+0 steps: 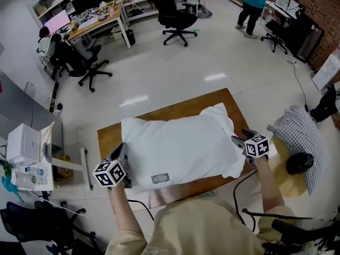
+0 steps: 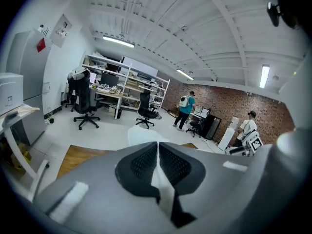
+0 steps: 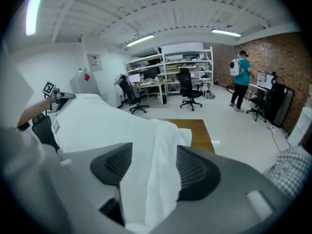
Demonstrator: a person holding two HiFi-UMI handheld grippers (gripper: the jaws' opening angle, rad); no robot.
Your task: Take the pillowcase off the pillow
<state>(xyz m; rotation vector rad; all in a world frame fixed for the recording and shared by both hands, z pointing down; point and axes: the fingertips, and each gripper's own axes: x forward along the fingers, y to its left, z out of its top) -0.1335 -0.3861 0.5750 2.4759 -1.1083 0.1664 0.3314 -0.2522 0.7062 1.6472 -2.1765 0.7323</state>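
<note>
A white pillow in its pillowcase (image 1: 178,147) lies across the wooden table (image 1: 109,137), with a small grey label (image 1: 160,178) at its near edge. My left gripper (image 1: 121,152) is at the pillow's near left corner. In the left gripper view the left gripper (image 2: 158,150) is shut, with a thin strip of white pillowcase cloth (image 2: 163,189) pinched between the jaws. My right gripper (image 1: 241,137) is at the pillow's right end. There the right gripper (image 3: 155,162) stands open, and a fold of the pillowcase (image 3: 146,145) hangs loose in the gap between its jaws.
A checked cushion (image 1: 300,137) and a black object (image 1: 300,162) rest on a yellow stool right of the table. A white machine (image 1: 24,142) stands at the left. Office chairs (image 1: 178,15) and a person in a teal top (image 1: 254,4) are far across the floor.
</note>
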